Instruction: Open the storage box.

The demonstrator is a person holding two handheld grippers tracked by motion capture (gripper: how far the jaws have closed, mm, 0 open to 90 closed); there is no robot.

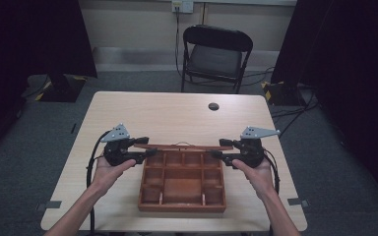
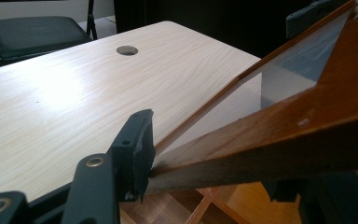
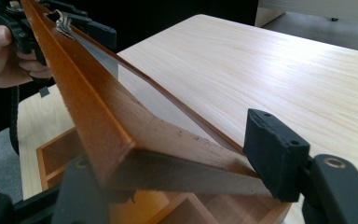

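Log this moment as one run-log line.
left gripper: shut on lid | right gripper: shut on lid | lid: glass-paned, raised over compartment box

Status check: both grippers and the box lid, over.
Left gripper shut on lid's left edge. Right gripper at lid's right edge, contact unclear. Glass-paned lid raised over the open wooden box. Nothing in the way.

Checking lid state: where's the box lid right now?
High view: the lid stands raised along the wooden box's far edge, between the left gripper and right gripper.
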